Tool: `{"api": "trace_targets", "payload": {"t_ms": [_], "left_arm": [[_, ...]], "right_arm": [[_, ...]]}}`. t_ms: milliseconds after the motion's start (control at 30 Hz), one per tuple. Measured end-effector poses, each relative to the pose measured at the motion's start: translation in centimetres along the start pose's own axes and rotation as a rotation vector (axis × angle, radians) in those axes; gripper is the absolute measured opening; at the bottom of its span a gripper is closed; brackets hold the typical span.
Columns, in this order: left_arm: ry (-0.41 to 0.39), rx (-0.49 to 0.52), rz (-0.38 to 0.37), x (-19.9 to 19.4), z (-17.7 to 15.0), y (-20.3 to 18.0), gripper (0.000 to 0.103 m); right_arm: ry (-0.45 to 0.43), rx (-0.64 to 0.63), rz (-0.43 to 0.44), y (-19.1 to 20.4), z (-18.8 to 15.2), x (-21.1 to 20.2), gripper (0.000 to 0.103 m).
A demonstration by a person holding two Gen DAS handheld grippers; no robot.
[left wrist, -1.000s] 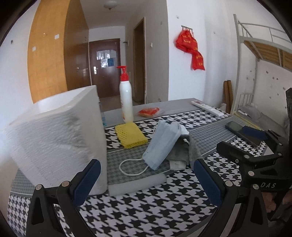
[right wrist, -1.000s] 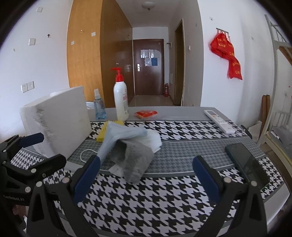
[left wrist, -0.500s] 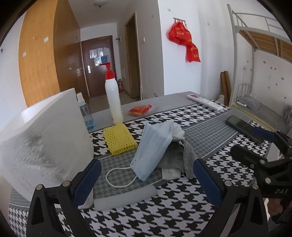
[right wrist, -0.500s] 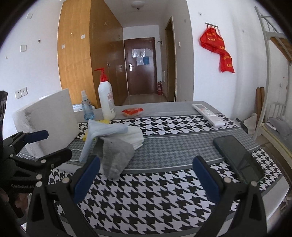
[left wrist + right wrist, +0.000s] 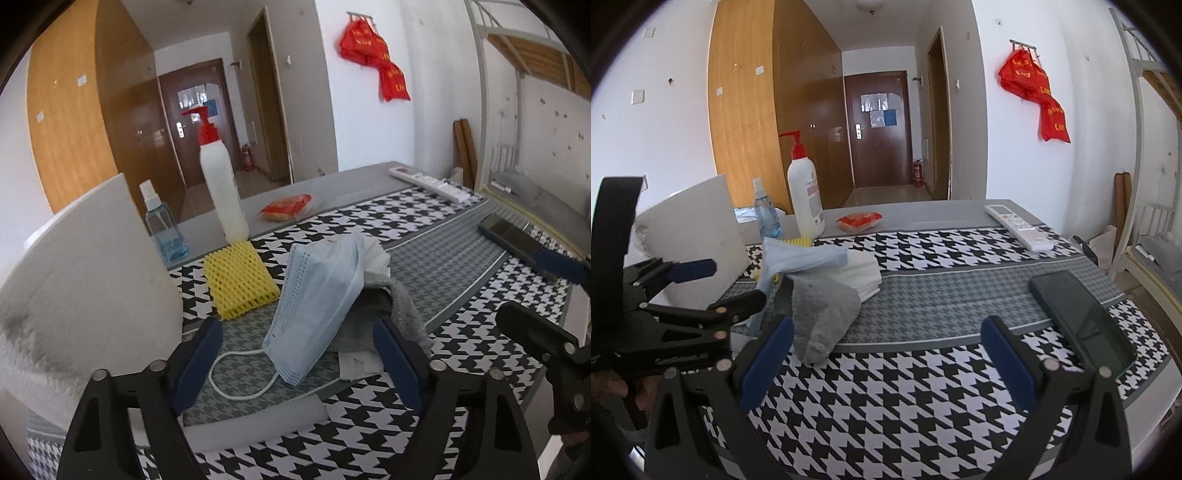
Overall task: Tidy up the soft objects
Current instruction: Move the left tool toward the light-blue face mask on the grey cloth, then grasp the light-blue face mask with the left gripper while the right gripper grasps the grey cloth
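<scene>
A blue face mask [image 5: 317, 295] lies draped over a grey cloth [image 5: 402, 310] and folded white tissues [image 5: 376, 254] in a pile on the houndstooth tablecloth [image 5: 461, 258]. A yellow mesh sponge [image 5: 238, 280] lies behind the pile. My left gripper [image 5: 299, 365] is open and empty, its blue pads on either side of the mask's near end. In the right wrist view the pile shows as mask [image 5: 798, 258], tissues [image 5: 860, 273] and grey cloth [image 5: 823, 314]. My right gripper [image 5: 886, 362] is open and empty, to the right of the pile.
A large white tissue pack [image 5: 81, 295] stands at the left. A white foam strip [image 5: 255, 424] lies near the front. A pump bottle [image 5: 221, 192], a spray bottle [image 5: 162, 225], an orange packet [image 5: 288, 210], a remote [image 5: 1019, 227] and a phone [image 5: 1078, 317] are on the table.
My left gripper has moved forward and right toward the pile, and its pads now flank the mask. My right gripper has drifted right; the pile sits further left in its view.
</scene>
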State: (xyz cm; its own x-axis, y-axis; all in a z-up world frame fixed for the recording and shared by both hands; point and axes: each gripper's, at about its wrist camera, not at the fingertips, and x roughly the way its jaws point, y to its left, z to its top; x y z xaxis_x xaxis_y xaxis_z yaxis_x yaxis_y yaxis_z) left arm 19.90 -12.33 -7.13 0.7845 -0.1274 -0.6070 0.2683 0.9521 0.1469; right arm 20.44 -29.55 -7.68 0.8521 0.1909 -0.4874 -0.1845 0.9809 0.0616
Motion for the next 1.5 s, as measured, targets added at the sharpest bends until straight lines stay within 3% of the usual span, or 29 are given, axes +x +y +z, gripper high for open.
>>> {"api": "trace_targets", "payload": {"t_ms": [367,500,833,967,1233,1500], "left_arm": [[0.091,-0.012,-0.025,3.0,0.0,0.4,0.061],[0.095,-0.041,-0.040,3.4,-0.1,0.9,0.055],[0.091,-0.083,-0.062,3.7,-0.3,1.7,0.020],[0.060,-0.098,-0.071,3.1,-0.3,2.0,0.012],[0.026,-0.136,-0.094,2.4,-0.4,2.9,0.010],[-0.018,-0.153,-0.092,1.6,-0.4,3.5,0.009]], "right_arm": [[0.024,-0.027,0.022,0.8,0.1,1.3,0.102],[0.041,-0.036,0.021,1.1,0.2,1.7,0.102],[0.078,-0.066,0.030,2.2,0.5,2.6,0.102],[0.096,-0.079,0.032,2.7,0.8,3.1,0.102],[0.126,-0.120,0.037,4.3,1.7,4.3,0.101],[0.194,-0.113,0.034,4.6,1.9,6.2,0.084]]}}
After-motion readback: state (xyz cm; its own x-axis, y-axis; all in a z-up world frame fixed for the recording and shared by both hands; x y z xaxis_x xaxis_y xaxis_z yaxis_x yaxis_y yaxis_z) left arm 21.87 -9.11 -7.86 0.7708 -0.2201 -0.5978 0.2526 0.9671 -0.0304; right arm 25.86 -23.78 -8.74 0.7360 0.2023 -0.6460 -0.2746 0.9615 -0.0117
